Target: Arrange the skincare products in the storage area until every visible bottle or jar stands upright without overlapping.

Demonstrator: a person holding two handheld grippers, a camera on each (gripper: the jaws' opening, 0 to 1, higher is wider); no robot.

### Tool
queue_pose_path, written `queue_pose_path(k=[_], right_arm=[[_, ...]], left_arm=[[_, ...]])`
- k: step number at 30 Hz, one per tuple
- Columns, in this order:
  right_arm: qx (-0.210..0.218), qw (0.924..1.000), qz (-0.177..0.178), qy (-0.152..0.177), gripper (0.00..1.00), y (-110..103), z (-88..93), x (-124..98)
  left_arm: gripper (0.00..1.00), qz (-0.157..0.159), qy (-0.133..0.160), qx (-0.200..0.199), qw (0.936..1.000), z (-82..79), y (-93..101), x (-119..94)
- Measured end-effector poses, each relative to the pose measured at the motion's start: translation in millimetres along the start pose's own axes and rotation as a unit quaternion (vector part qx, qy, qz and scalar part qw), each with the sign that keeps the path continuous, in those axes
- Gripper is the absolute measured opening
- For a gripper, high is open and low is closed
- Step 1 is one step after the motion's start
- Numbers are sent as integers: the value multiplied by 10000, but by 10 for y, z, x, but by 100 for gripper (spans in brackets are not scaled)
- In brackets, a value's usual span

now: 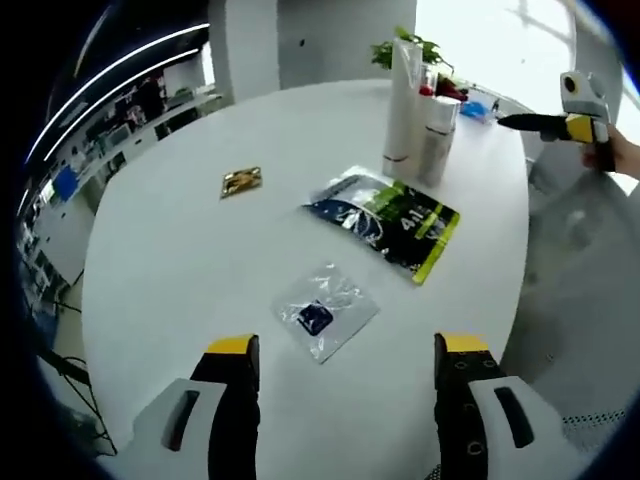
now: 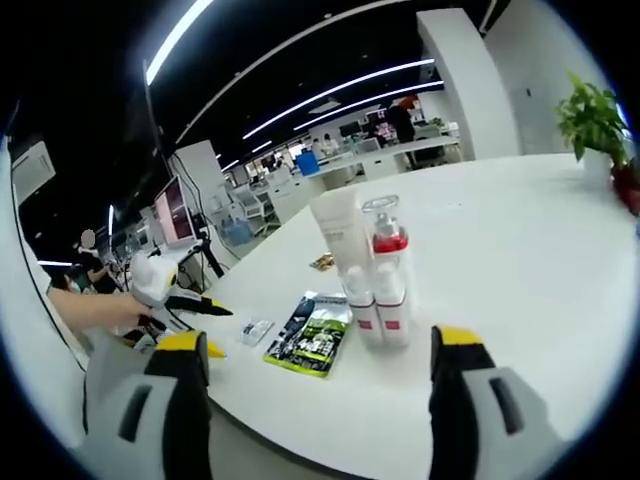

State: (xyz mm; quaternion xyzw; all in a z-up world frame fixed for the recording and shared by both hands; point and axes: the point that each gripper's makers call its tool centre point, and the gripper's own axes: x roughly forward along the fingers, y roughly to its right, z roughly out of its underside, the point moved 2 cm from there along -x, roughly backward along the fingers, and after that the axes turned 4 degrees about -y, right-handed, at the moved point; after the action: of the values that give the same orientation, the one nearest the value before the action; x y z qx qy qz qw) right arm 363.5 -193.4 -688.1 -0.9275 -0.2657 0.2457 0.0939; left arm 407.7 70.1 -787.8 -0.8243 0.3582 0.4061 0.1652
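Both hand-held grippers were held released: the left hand-held gripper (image 1: 345,355) above the near tabletop (image 1: 180,260), the right hand-held gripper (image 2: 318,360) off its edge. Upright skincare bottles (image 2: 375,270) were seen clustered at the far right. Nearer, a dark-green sachet (image 1: 395,220), a clear packet (image 1: 325,310) and a gold sachet (image 1: 241,181) were laid flat, apart.

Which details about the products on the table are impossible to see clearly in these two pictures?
- Printed text on the dark and green pouch: too small in both views.
- Contents of the small gold packet: too small in the left gripper view.
- The tall white tube partly hides what stands behind it in the right gripper view.
- Red items beside the plant: hidden behind the bottles, left gripper view.
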Motion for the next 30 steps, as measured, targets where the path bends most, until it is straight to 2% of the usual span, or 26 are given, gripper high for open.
queue_pose_path(k=[4,11,18,30], right_arm=[[-4,10000,35,6,92,7,-2,1],[-5,9999,123,38,92,34,-14,-6],[-32,9999,146,14,92,35,-9,-5],[-56,9998,170,-13,91,42,-1,-1]], left_arm=[[60,-102,36,381,9992,-57,-37,81],[51,-99,35,494,9987,-137,-52,217],[45,-43,-113,289,9995,-111,-68,302],[44,-132,-122,87,9998,-159,-14,349]])
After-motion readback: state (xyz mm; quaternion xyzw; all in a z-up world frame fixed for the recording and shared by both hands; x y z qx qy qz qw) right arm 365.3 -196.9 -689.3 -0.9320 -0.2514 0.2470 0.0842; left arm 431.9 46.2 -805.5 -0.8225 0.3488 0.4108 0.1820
